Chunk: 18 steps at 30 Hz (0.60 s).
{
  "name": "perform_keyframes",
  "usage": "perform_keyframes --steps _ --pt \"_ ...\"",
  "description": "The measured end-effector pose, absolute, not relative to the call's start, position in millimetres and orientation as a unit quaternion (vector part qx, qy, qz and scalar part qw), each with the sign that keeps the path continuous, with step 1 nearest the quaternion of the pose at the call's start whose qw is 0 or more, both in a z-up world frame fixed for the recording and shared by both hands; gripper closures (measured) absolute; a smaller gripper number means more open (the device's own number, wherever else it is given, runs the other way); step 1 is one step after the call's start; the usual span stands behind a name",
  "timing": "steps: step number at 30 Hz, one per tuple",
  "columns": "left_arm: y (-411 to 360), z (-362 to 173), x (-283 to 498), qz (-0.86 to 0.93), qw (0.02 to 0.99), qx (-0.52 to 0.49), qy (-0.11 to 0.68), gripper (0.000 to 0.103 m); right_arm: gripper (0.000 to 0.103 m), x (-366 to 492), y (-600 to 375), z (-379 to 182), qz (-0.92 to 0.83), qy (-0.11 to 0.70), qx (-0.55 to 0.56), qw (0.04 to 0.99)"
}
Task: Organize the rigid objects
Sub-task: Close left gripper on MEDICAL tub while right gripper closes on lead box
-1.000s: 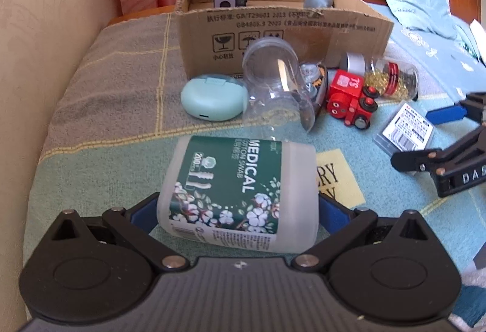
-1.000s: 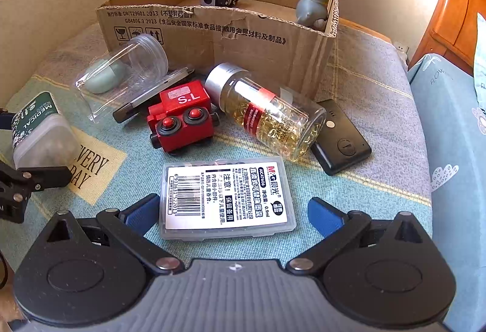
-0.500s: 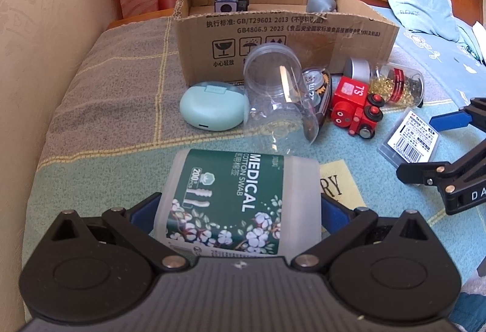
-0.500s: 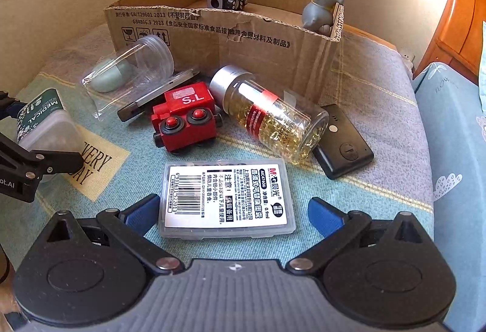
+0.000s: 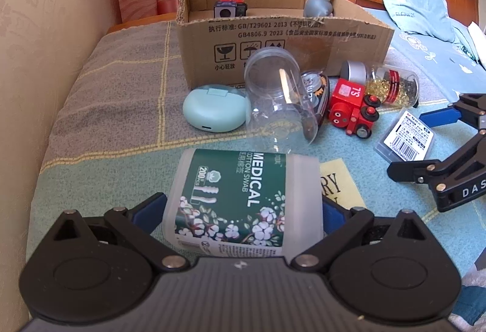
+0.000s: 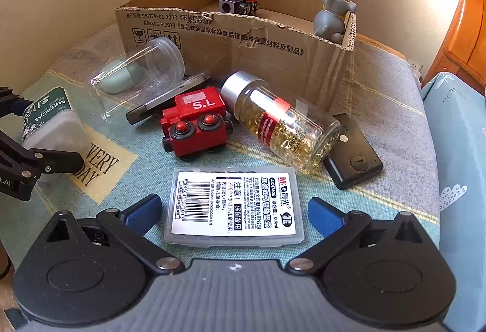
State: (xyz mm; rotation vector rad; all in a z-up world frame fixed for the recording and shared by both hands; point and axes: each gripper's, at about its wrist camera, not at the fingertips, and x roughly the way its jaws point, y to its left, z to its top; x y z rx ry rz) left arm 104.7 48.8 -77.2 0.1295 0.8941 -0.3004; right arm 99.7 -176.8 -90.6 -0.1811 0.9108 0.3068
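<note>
A: What differs from a second ago?

B: The left tool (image 5: 243, 204) has moved in on the cotton swab box (image 5: 246, 198). The box reached only partway between the blue pads then; now it sits deep between them, its near end close to the tool's body, and the pads look to be touching its sides.

A: And the box itself?

B: It lay slightly skewed; now it is squarer to the tool. I cannot tell whether it has left the bed (image 5: 127, 89).

A: The right side?

B: The right tool (image 6: 234, 210) shifted a little, still spread around the flat plastic case (image 6: 234, 207). The cardboard box (image 6: 243, 37) looks a bit farther off.
</note>
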Motion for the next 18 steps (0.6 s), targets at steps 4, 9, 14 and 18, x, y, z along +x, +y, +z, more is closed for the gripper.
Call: perform_keyframes --steps 4,9,14,18 --pt "47 -71 101 -0.148 0.891 0.067 0.424 0.008 0.000 103 -173 -91 0.160 0.434 -0.092 0.882" --pt "45 -66 100 -0.155 0.891 0.073 0.420 0.013 0.000 106 -171 -91 0.169 0.432 -0.095 0.881" --pt "46 -65 101 -0.156 0.891 0.072 0.421 0.017 0.000 99 -162 -90 0.204 0.436 -0.113 0.869" --pt "45 -65 101 -0.155 0.890 0.073 0.422 0.018 0.000 103 -162 -90 0.195 0.437 -0.099 0.872"
